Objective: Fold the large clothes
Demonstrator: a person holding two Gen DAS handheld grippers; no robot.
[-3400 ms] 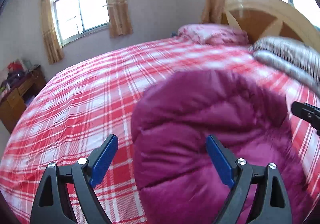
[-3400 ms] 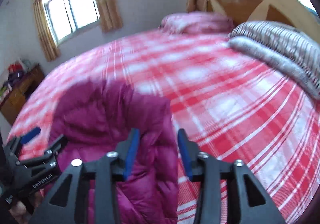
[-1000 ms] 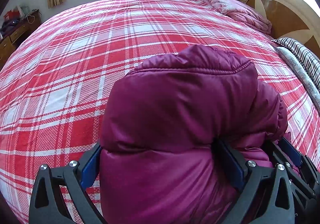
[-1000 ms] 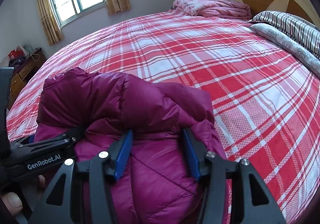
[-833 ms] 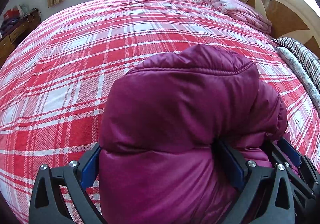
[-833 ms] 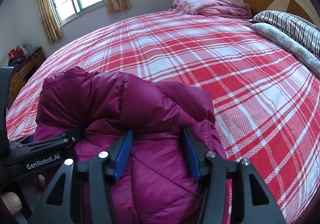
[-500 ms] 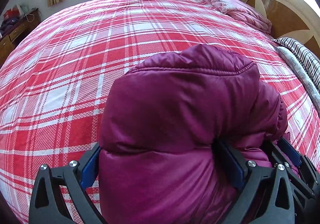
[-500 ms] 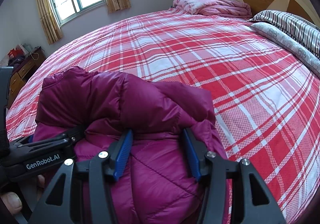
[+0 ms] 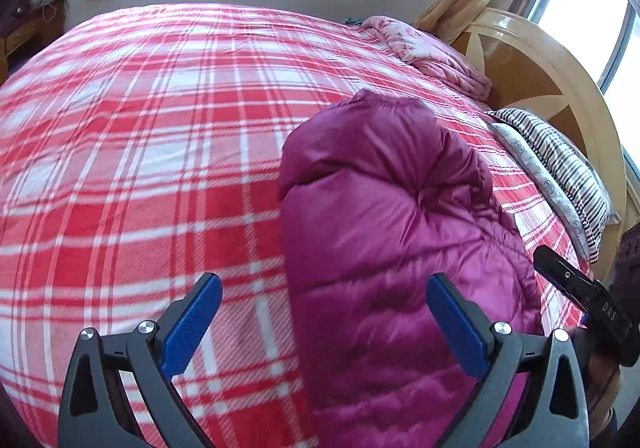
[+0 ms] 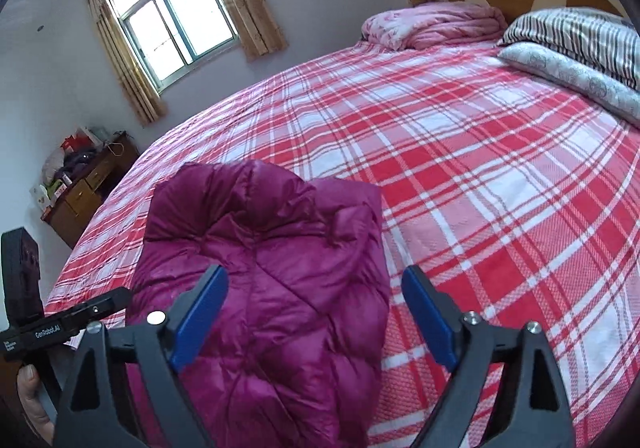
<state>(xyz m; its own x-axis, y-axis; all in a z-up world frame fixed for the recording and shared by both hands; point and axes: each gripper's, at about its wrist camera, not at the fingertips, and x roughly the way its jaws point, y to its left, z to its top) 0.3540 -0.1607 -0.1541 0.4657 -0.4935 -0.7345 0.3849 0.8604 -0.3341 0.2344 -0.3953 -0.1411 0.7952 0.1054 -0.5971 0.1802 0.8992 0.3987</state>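
Observation:
A magenta quilted down jacket (image 9: pixel 384 232) lies folded into a thick bundle on the red-and-white plaid bed (image 9: pixel 132 152). My left gripper (image 9: pixel 324 322) hovers open above its near end, pads clear of the fabric. In the right wrist view the same jacket (image 10: pixel 272 272) lies below my right gripper (image 10: pixel 314 312), whose jaws are opening wide and no longer press on the padding. The left gripper's body (image 10: pixel 48 332) and a hand show at that view's left edge; the right gripper's tip (image 9: pixel 588 300) shows at the left view's right edge.
A wooden headboard (image 9: pixel 540 88) stands at the right. A striped pillow (image 10: pixel 576 36) on a patterned one and a pink folded quilt (image 10: pixel 432 26) lie by it. A cluttered wooden desk (image 10: pixel 88 184) sits beside the bed under a curtained window (image 10: pixel 176 20).
Both grippers let go of the jacket and drew back from it; the right jaws spread wide. The folded bundle now rests on the bed on its own.

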